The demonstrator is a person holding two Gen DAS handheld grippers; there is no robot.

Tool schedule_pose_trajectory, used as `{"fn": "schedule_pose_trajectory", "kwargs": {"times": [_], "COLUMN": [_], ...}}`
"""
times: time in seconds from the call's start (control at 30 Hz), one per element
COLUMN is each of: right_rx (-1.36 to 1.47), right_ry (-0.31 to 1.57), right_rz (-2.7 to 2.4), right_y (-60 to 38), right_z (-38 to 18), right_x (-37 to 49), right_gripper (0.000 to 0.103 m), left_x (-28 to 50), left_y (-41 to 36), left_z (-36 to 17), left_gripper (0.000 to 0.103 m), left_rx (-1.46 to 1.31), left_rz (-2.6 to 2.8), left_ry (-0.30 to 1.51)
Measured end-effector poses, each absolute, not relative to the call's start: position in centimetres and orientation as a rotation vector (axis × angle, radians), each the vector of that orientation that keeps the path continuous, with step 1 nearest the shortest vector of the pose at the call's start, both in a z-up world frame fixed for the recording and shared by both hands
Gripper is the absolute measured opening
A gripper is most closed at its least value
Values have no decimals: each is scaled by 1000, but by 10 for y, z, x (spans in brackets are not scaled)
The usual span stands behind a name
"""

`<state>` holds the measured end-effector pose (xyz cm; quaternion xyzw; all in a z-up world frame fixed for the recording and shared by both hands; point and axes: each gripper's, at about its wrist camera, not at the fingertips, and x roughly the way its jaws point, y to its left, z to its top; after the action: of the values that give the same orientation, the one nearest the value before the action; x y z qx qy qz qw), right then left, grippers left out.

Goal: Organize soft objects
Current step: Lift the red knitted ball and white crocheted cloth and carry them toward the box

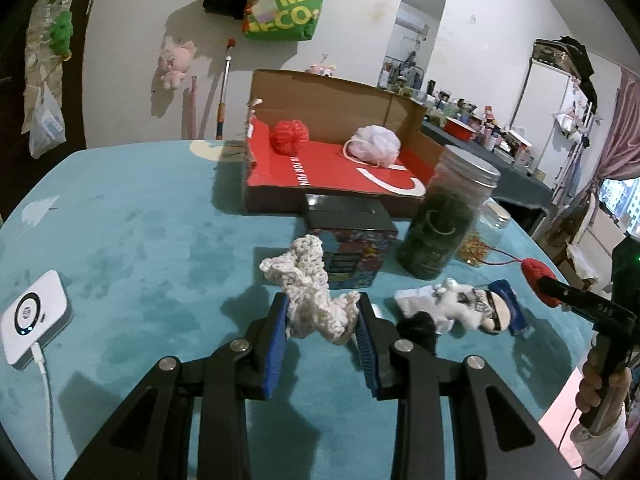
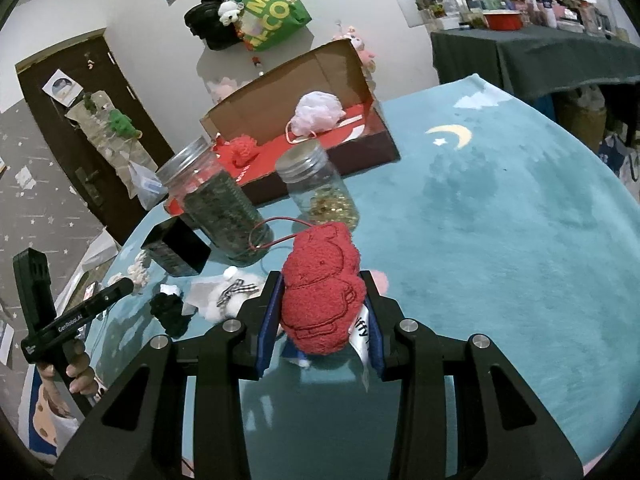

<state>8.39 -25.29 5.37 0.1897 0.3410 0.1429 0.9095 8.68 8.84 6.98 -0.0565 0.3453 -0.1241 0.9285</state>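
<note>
My left gripper (image 1: 322, 312) is shut on a cream crocheted piece (image 1: 308, 284), held above the teal cloth. My right gripper (image 2: 320, 300) is shut on a red fuzzy plush (image 2: 322, 292) with a thin red cord and a white tag; the same plush (image 1: 538, 276) shows at the right gripper's tip in the left wrist view. An open cardboard box (image 1: 332, 172) with a red lining holds a red knitted ball (image 1: 288, 132) and a white mesh puff (image 1: 378, 146). On the cloth lie a white plush with a checked bow (image 2: 234, 294), a black fuzzy item (image 2: 172, 310) and a small doll (image 1: 496, 312).
A tall jar of dark green contents (image 1: 444, 224), a smaller jar of gold bits (image 2: 324, 192) and a dark printed box (image 1: 348, 240) stand before the cardboard box. A white device on a cable (image 1: 34, 318) lies at the left. A cluttered dark table (image 2: 540, 52) stands behind.
</note>
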Motion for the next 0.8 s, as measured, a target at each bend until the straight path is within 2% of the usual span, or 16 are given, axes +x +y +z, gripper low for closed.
{"fn": "schedule_pose_trajectory", "kwargs": {"times": [0.8], "right_rx": [406], "right_ry": [768], "right_rz": [292], "right_y": [-283], "right_z": [45], "right_x": [107], "right_gripper": [35], "left_x": [113], "left_y": [112], "left_z": [58], "left_gripper": [34], "left_rx": [-44], "left_rz": [-232], "left_ry": [771]}}
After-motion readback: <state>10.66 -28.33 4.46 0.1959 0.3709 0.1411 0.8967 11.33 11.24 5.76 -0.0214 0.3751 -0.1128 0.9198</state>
